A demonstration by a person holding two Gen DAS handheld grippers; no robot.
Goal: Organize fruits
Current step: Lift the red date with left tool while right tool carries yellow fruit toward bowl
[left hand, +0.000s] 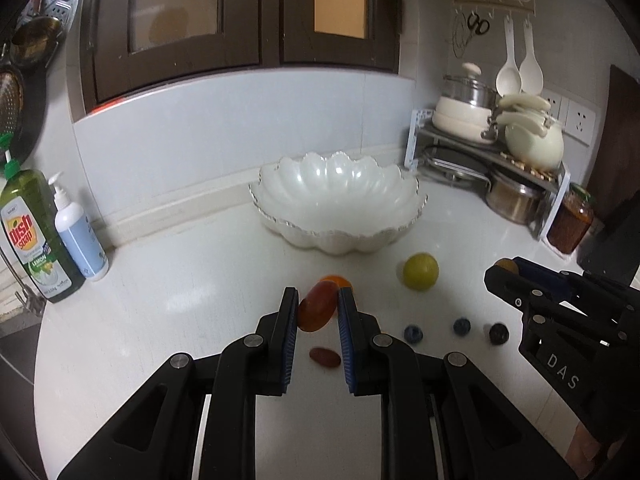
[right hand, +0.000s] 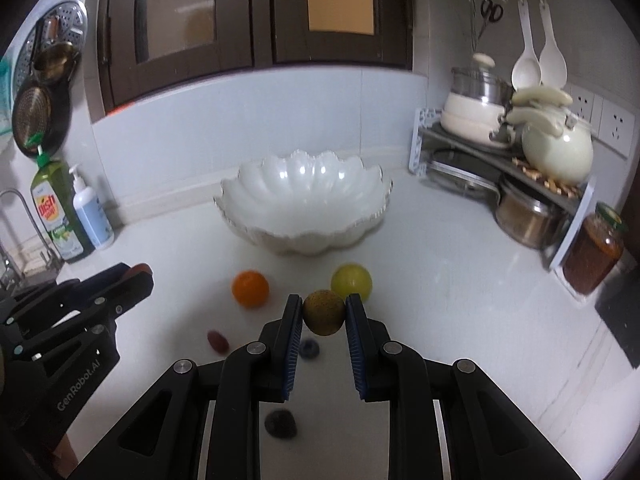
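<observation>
My left gripper [left hand: 318, 300] is shut on a red-orange oval fruit [left hand: 316, 314], held above the white counter [left hand: 180, 320]. An orange [left hand: 339, 281] sits just behind it. My right gripper [right hand: 324, 304] is shut on a brownish-green round fruit [right hand: 324, 313], also off the counter. A yellow-green fruit [right hand: 351, 281] and the orange [right hand: 250, 288] lie in front of the white scalloped bowl [right hand: 248, 204]. A small red fruit [left hand: 325, 357] and three blueberries [left hand: 413, 334] lie on the counter below. Each gripper shows at the edge of the other's view [left hand: 502, 274] [right hand: 138, 276].
Dish soap [left hand: 30, 236] and a pump bottle [left hand: 78, 236] stand at the left by the sink. A rack with pots and a kettle [left hand: 532, 144] fills the back right corner, with a jar [left hand: 570, 220] beside it. The bowl [left hand: 280, 204] is by the back wall.
</observation>
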